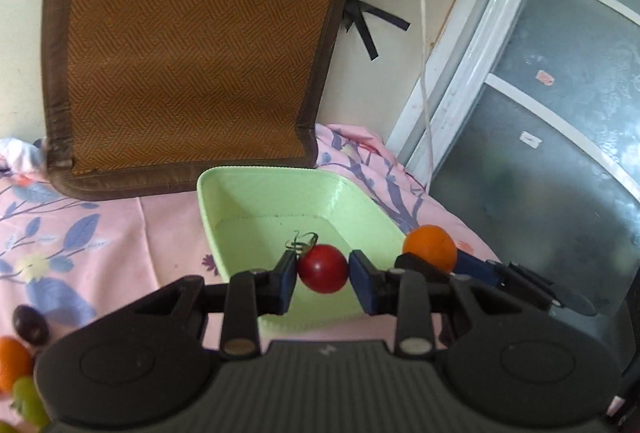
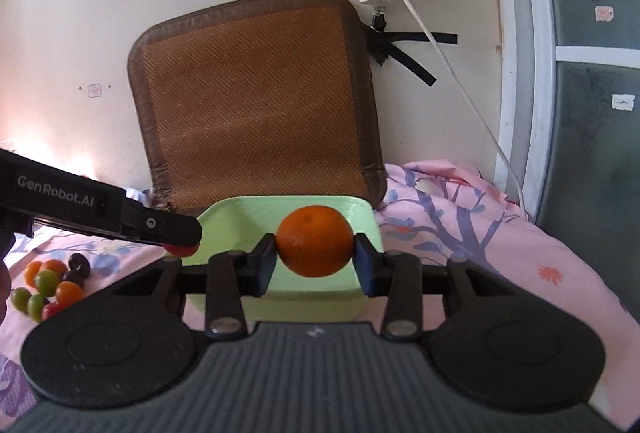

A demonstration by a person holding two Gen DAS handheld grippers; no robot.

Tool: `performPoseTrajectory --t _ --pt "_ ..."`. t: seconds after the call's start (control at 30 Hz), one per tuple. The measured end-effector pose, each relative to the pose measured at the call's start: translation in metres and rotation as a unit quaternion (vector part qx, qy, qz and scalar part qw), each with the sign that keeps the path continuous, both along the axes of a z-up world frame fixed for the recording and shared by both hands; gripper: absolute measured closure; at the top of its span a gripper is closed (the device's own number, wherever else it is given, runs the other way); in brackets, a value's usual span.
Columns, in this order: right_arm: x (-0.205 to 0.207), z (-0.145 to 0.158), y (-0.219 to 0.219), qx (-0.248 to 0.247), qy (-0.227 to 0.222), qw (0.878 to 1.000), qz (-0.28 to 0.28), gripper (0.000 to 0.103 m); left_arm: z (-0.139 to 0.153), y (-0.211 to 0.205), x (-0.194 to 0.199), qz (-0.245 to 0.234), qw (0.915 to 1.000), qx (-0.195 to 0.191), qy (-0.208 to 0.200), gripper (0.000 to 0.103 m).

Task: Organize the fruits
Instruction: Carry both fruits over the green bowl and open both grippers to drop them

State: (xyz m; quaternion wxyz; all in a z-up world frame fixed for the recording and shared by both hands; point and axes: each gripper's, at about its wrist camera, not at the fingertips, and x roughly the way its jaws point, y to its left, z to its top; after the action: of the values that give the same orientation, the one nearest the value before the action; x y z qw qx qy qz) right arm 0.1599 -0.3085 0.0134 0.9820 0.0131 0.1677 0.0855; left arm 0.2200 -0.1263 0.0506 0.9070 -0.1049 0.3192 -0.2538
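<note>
Pink sheet; tomato between left gripper pads, over tray

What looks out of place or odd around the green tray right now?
Nothing spilled or damaged. The green tray is empty; the woven mat leans against the wall with its bottom edge creased, and loose fruits still lie on the cloth.

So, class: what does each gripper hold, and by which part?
The left gripper clamps a red cherry tomato by its opposite sides, stem up. The right gripper clamps an orange across its middle.
</note>
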Motion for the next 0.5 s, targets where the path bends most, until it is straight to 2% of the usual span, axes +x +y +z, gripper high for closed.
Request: performPoseTrajectory --t 0.23,0.37,0.43,0.47,0.5 --pt "0.022 -0.018 0.004 -0.019 0.027 0.999 0.001 0.059 -0.022 -0.012 0.02 0.003 0.9993 0.027 0.027 0.073" --pt "0.021 -0.02 0.008 -0.037 0.017 0.999 -0.002 0.058 -0.025 -0.02 0.017 0.003 0.999 0.042 0.017 0.073" --pt "0.02 -0.019 0.008 -0.033 0.017 0.999 0.002 0.053 -0.024 -0.023 0.014 0.007 0.9989 0.045 0.013 0.066" --pt "0.02 -0.019 0.007 -0.032 0.015 0.999 0.0 0.045 -0.023 -0.023 0.012 0.01 0.9987 0.048 0.009 0.061" --pt "0.019 -0.018 0.007 -0.031 0.011 0.999 -0.003 0.043 -0.022 -0.024 0.01 0.012 0.9986 0.05 0.007 0.061"
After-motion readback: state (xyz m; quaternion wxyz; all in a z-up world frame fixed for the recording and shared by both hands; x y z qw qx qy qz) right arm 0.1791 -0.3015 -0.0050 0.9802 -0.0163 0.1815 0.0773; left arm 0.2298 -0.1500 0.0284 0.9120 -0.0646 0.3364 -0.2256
